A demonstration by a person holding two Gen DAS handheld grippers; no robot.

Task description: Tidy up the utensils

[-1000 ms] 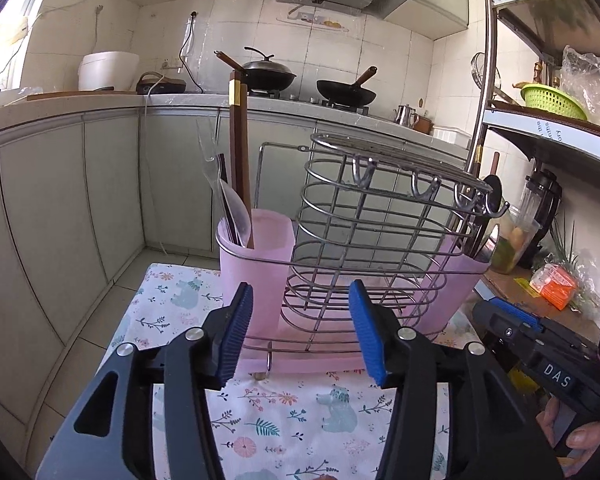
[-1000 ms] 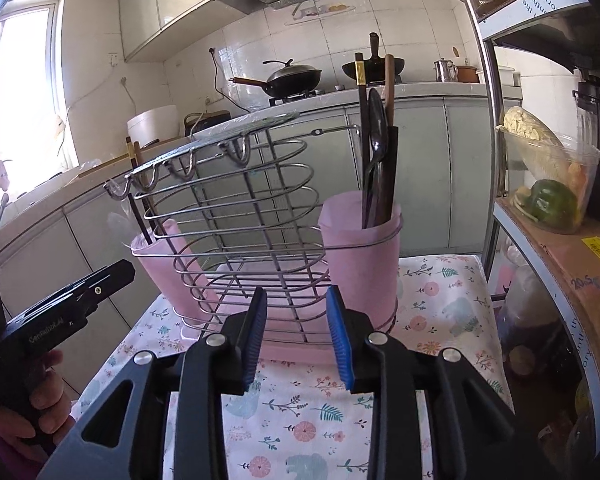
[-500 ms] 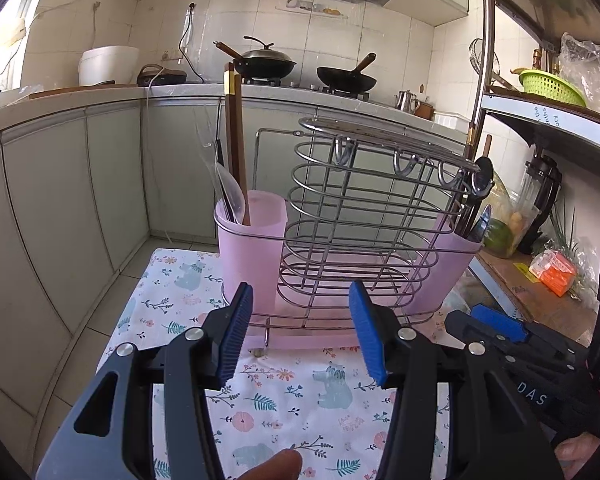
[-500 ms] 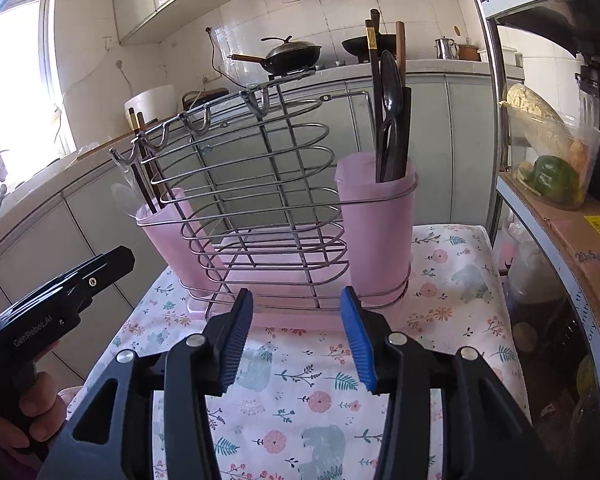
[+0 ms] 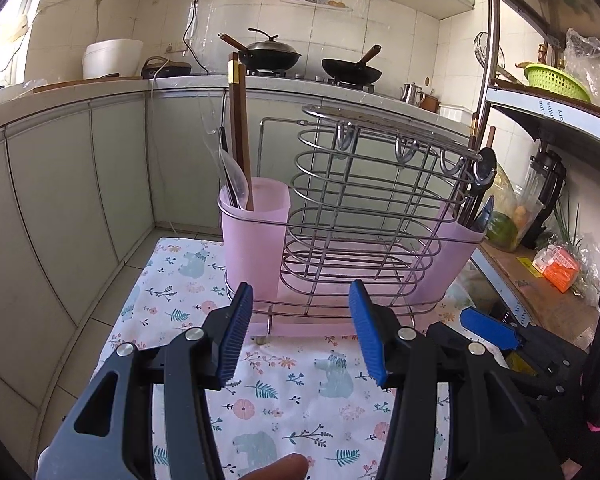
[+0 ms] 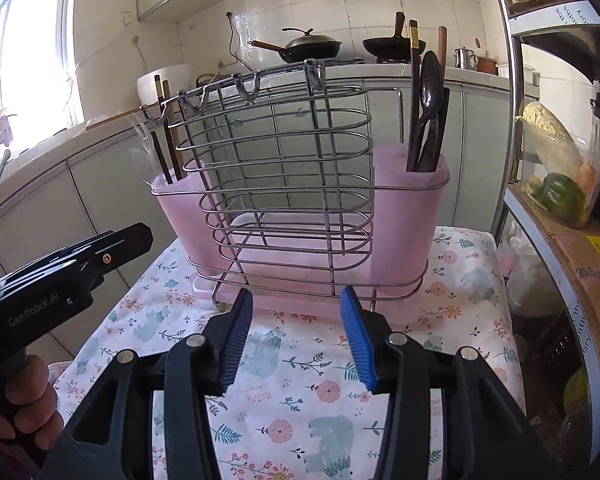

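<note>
A wire utensil rack (image 5: 360,200) stands on a floral cloth (image 5: 284,400), with a pink cup at each end. The left cup (image 5: 256,248) holds brown chopsticks (image 5: 238,128) and a clear plastic spoon (image 5: 230,176). The right cup (image 6: 404,232) holds black spoons (image 6: 430,92) and dark chopsticks. My left gripper (image 5: 300,286) is open just short of the rack's base, with nothing between its blue pads. My right gripper (image 6: 296,293) is also open and empty in front of the rack (image 6: 284,160). One blue finger of the right gripper (image 5: 488,330) shows in the left wrist view.
A metal shelf unit (image 6: 548,240) with jars, vegetables and a cardboard box stands close on the right of the cloth. Grey cabinets and a counter with woks (image 5: 272,56) run behind. A hand (image 6: 28,400) holds the left gripper's handle at lower left.
My right gripper's jaws have spread wider and it has drawn back a little from the rack. A fingertip has come into the bottom of the left wrist view.
</note>
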